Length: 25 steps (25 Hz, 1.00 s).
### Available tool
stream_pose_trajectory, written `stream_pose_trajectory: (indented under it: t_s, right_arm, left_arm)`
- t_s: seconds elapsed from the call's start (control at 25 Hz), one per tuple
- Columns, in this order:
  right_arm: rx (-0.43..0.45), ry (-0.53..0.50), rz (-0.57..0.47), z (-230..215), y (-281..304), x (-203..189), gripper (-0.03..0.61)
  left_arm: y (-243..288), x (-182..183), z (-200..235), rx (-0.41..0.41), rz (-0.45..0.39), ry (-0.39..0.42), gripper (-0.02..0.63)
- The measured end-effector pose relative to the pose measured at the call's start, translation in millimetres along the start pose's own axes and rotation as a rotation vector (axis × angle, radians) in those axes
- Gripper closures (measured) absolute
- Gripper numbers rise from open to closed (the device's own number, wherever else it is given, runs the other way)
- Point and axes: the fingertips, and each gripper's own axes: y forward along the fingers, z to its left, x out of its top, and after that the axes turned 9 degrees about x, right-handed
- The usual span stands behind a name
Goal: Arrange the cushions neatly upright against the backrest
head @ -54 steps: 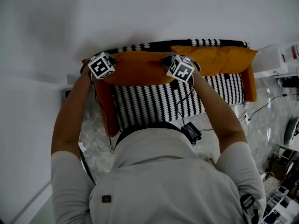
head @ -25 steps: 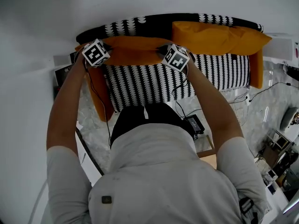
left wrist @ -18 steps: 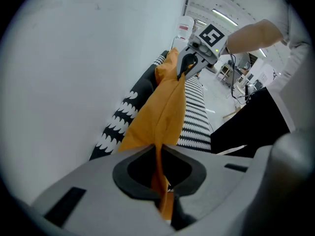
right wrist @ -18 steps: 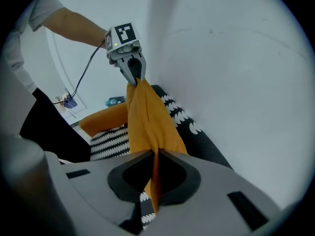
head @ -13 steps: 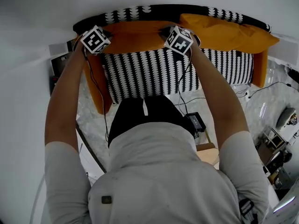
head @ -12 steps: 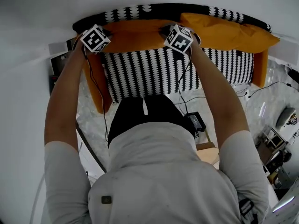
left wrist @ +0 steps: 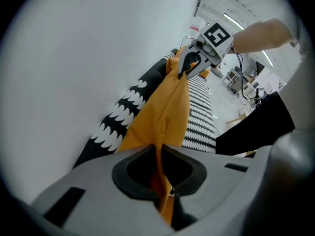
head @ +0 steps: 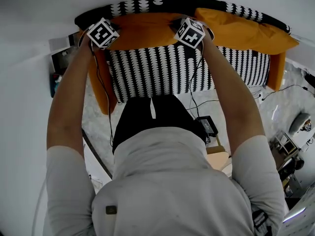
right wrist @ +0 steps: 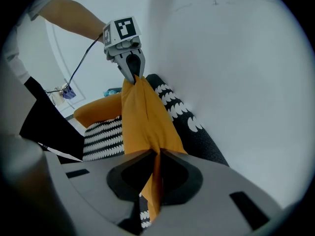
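While both tools are clenched, the left gripper (left wrist: 160,181) has its pads pressed together on a thin fold of orange cloth. The right gripper (right wrist: 156,181) pinches a like fold at the opposite top corner.

The cloth belongs to the held cushion (head: 142,29), which hangs stretched between the two grips as an upright slab. In the head view it lies at twelve o'clock from the person, above the striped seat (head: 162,70) and just in front of the patterned backrest (head: 157,5). Whether it touches the backrest cannot be told.

A second cushion (head: 246,31), also orange, leans along the backrest at about two o'clock, just beside the first.

Handling, as judged:
- **Feel:** the held cushion looks light, soft and limp, since it creases at each grip and sags slightly between them.
- **Where to hold:** the top corners suit it well, because the filling then hangs straight.
- **Slipping:** a fold this thin could slide out of smooth pads.
- **On release:** it would probably slump forward unless its base sits in the angle of seat and backrest.
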Motion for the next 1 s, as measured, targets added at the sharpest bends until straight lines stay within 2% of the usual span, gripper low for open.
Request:
stream_pose_trajectory:
  t_s: [0.44, 0.8, 1.0]
  right_arm:
    - [-0.028, 0.001, 0.011, 0.3, -8.9, -3.5, 0.421]
    - [-0.063, 0.0, -0.055, 14.4, -43.1, 8.5, 0.405]
    - [-0.106, 0.033, -0.11, 24.3, -71.1, 16.8, 0.407]
  left_arm:
    - [-6.0, 8.1, -1.9, 0.048, -0.014, -0.008, 0.49]
    - [-35.6, 30.3, -20.1, 0.083, -0.084, -0.038, 0.472]
    - [-67.3, 42.7, -26.4, 0.126, -0.161, -0.113, 0.471]
